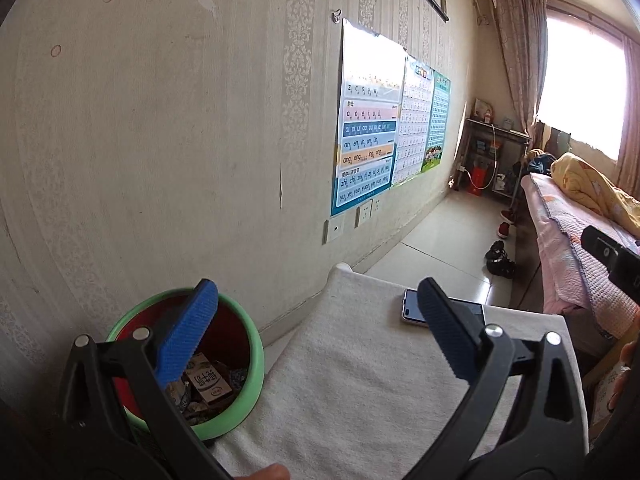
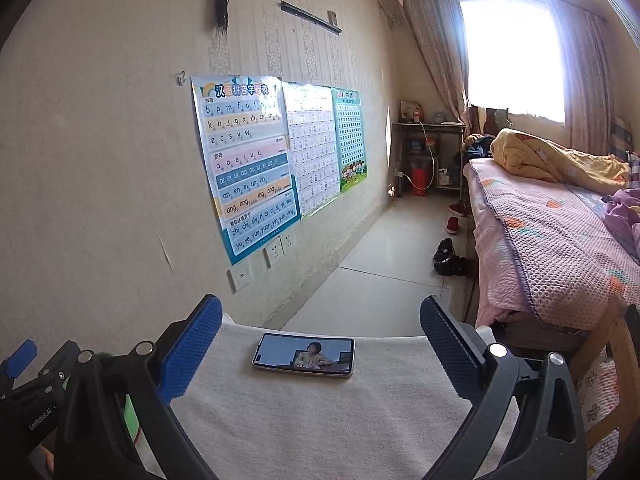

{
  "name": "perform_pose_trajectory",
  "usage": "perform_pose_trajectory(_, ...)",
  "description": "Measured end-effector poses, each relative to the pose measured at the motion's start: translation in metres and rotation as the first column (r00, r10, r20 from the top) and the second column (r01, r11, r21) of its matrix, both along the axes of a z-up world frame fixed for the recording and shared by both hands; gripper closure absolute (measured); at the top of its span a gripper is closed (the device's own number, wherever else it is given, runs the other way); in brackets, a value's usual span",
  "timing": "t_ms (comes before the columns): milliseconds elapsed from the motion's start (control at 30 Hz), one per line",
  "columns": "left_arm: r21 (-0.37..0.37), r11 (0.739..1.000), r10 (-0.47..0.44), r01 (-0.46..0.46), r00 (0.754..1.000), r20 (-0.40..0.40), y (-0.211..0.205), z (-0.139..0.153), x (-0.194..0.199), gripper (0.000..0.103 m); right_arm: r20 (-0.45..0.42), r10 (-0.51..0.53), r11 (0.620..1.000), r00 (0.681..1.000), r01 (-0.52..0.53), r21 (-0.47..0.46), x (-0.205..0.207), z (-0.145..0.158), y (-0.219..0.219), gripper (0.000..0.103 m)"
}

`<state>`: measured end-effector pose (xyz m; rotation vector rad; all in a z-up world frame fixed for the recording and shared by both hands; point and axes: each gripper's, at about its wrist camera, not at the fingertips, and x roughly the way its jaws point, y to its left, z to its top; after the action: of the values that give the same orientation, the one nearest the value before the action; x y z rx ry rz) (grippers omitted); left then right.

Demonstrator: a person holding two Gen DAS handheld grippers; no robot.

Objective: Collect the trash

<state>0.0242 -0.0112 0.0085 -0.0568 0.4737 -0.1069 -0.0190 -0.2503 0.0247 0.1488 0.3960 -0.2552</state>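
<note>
Jaws on both grippers stand wide apart and hold nothing. Left gripper [image 1: 318,332] hangs above the near edge of the bench [image 1: 340,380], its left pad over the rim of the trash bin [image 1: 256,356]; right gripper [image 2: 320,344] sits level over the same bench, pointed down the room.

Bench is covered in a white towel-like cloth. Only thing on it is a smartphone [image 2: 304,355], lying flat near the far edge, screen lit with a video of a person, probably propped there to watch, not trash. In the left view the phone [image 1: 412,308] is half hidden behind the right pad.

Bin is red inside with a green rim, standing on the floor just beside the bench, against the wallpapered wall. It holds the trash [image 1: 208,384]: a small brown drink carton and crumpled wrappers, piled in the bottom. Bin placed close so drops from the bench are short.

No loose trash visible on the bench, so collection looks done or nearly so; judgement only.

Farther out: alphabet posters [image 2: 244,160] on the wall, wall sockets below them, tiled floor, shoes [image 2: 448,256] beside the bed [image 2: 540,220], shelf unit and curtained window at the far end.
</note>
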Motion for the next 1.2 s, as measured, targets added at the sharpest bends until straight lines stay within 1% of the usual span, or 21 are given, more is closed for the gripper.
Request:
perform_pose_trajectory(133,0.018,1.0,-0.011,0.012,1.0,-0.016,-0.002,0.0,0.001,0.005,0.0,0.005,1.0,1.0,-0.005,-0.007,0.003,0.001,0.004,0.007)
perform_pose_trajectory(233,-0.007,0.999,-0.034,0.034,0.999,-0.023,-0.001,-0.002,0.001,0.005,-0.005,0.001,1.0,1.0,-0.001,-0.006,0.003,0.002,0.008,0.007)
perform_pose_trajectory(300,-0.011,0.999,-0.033,0.033,0.999,-0.022,-0.001,-0.003,0.001,0.005,-0.005,-0.002,1.0,1.0,0.002,-0.005,0.003,0.002,0.007,0.007)
perform_pose_trajectory(367,0.011,1.0,-0.008,0.008,1.0,-0.024,-0.002,-0.004,0.0,0.005,-0.005,-0.001,1.0,1.0,0.001,-0.006,0.003,0.003,0.008,0.007)
perform_pose_trajectory(433,0.056,0.998,0.027,-0.025,0.999,-0.023,-0.005,-0.006,-0.001,0.005,-0.005,-0.001,1.0,1.0,0.001,-0.006,0.003,0.002,0.008,0.007)
perform_pose_trajectory(467,0.063,0.998,0.017,-0.016,1.0,-0.022,-0.006,-0.006,-0.002,0.005,-0.005,-0.001,1.0,1.0,0.001,-0.005,0.003,0.002,0.009,0.007)
perform_pose_trajectory(700,0.025,1.0,-0.01,0.011,0.999,-0.039,-0.004,-0.006,-0.001,0.005,-0.01,0.008,1.0,1.0,-0.008,-0.01,0.003,0.003,0.011,0.007)
perform_pose_trajectory(1200,0.001,1.0,-0.013,0.013,0.999,-0.05,-0.001,-0.007,-0.001,0.005,-0.023,0.015,1.0,1.0,-0.015,-0.013,0.005,0.003,0.014,0.007)
